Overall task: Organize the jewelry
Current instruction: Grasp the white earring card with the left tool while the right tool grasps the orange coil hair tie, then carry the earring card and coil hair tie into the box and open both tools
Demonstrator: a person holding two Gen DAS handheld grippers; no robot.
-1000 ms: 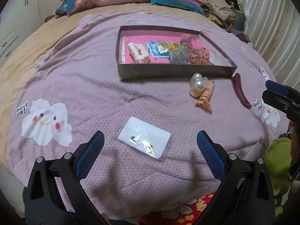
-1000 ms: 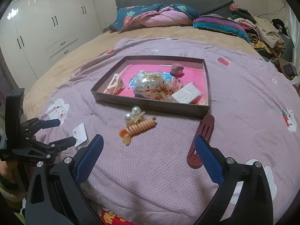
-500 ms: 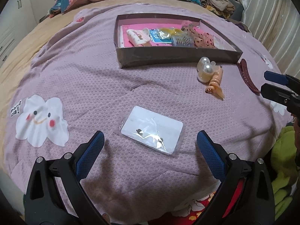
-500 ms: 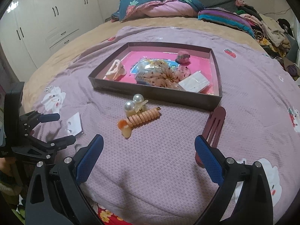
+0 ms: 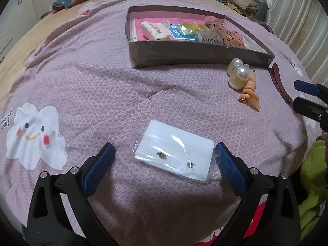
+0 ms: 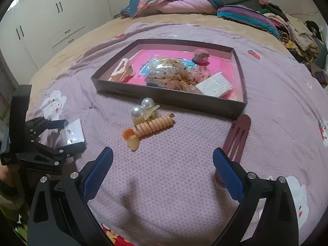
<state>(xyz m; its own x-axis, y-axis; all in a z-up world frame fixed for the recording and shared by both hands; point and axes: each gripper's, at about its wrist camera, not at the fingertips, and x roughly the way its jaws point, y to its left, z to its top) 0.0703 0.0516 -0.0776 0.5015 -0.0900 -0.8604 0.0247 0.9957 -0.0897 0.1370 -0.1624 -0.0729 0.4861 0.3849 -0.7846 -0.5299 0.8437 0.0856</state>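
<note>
The earring packet [image 5: 174, 156] lies flat on the bed [image 5: 102, 78], framed between the wide-spread left tongs [image 5: 164, 166], its long side set across them. The right tongs [image 6: 162, 168], also wide and empty, are held farther off, near the hair clips [image 6: 147, 123].

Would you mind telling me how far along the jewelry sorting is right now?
Partly done: the tray already holds several accessories. Nothing is gripped yet; the open left gripper straddles the bagged earring card. Left on the blanket are that card, the pearl clip, the orange coil clip and the maroon clip. The right gripper is open.
</note>
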